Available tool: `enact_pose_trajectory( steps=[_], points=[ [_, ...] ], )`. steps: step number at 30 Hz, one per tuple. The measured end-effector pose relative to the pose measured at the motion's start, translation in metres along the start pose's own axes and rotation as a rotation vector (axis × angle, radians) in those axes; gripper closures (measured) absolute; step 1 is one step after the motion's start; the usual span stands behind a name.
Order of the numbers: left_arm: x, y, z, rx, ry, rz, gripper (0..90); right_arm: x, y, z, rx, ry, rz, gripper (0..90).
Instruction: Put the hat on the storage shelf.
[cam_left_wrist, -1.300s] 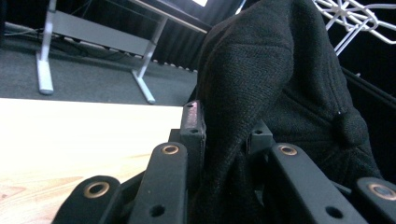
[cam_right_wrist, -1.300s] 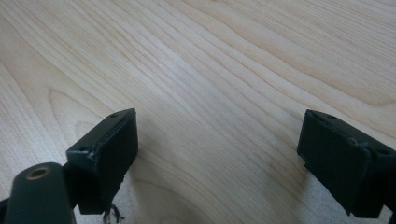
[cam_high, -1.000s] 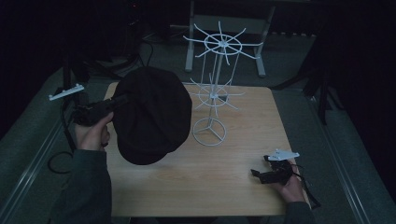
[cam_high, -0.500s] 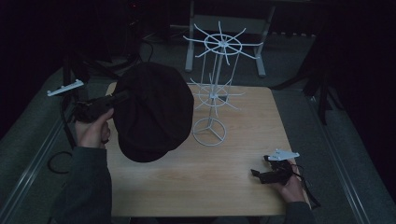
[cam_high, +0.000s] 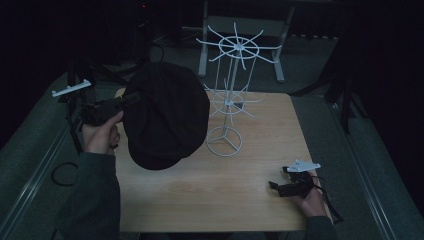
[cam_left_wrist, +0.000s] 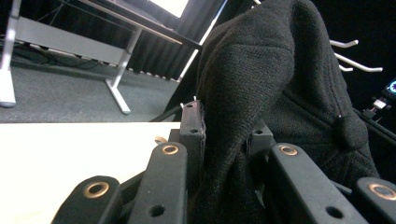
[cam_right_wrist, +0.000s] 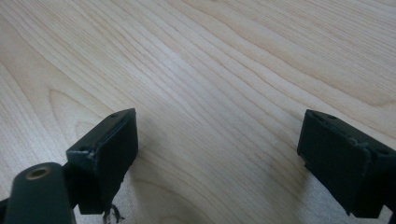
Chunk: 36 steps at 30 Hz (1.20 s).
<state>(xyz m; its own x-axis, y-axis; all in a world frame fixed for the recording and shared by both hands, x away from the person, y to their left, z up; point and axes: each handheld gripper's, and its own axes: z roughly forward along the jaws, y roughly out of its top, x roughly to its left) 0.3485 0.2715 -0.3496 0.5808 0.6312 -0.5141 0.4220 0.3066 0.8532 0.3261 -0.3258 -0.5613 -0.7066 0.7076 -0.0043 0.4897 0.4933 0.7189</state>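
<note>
Since a second ago the hat (cam_high: 167, 117) has risen a little and drifted toward the rack (cam_high: 227, 100), its far edge now closer to the lower ring of hooks; the right hand has stayed where it was at the bench's near right corner.

Judging by this, the work is hanging the hat on the rack, and it looks roughly half done. The hat is off the bench (cam_high: 250, 200), held in the air over the bench's left part, just left of the rack's post and apparently not touching it, though from the high view I cannot be sure about the lower hooks. No hook carries it yet. What seems left is to bring it across, set it over a hook and let go.

The left gripper (cam_high: 131, 100) comes in from the left, level with the hat's far side, the forearm rising from the bottom left and the hand wrapped round the handle. In the left gripper view its jaws are pinched on a fold of the hat's knit fabric (cam_left_wrist: 280, 93), which bulges up between and above them, with rack hooks (cam_left_wrist: 359, 65) pale behind.

The right gripper (cam_high: 280, 186) rests low on the bench, pointing left, well apart from hat and rack. Its jaws stand spread wide over bare wood (cam_right_wrist: 210, 70), holding nothing.
</note>
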Motion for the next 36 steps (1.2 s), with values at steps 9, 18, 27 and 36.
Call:
enact_pose_trajectory(
  steps=[9, 18, 27, 36],
  points=[
    [-0.003, 0.008, 0.003, -0.012, -0.029, -0.011, 76.4, 0.000, 0.000, 0.000, 0.000, 0.000, 0.000, 12.2],
    [-0.008, 0.015, 0.007, -0.037, -0.060, -0.020, 76.4, 0.000, 0.000, 0.000, 0.000, -0.001, 0.000, 12.2],
    [-0.012, 0.020, 0.013, -0.053, -0.084, -0.035, 76.4, 0.000, 0.000, 0.000, 0.000, -0.001, 0.000, 12.2],
    [-0.015, 0.027, 0.014, -0.073, -0.107, -0.048, 76.3, 0.000, 0.000, 0.000, 0.000, -0.001, 0.000, 12.2]
  ],
)
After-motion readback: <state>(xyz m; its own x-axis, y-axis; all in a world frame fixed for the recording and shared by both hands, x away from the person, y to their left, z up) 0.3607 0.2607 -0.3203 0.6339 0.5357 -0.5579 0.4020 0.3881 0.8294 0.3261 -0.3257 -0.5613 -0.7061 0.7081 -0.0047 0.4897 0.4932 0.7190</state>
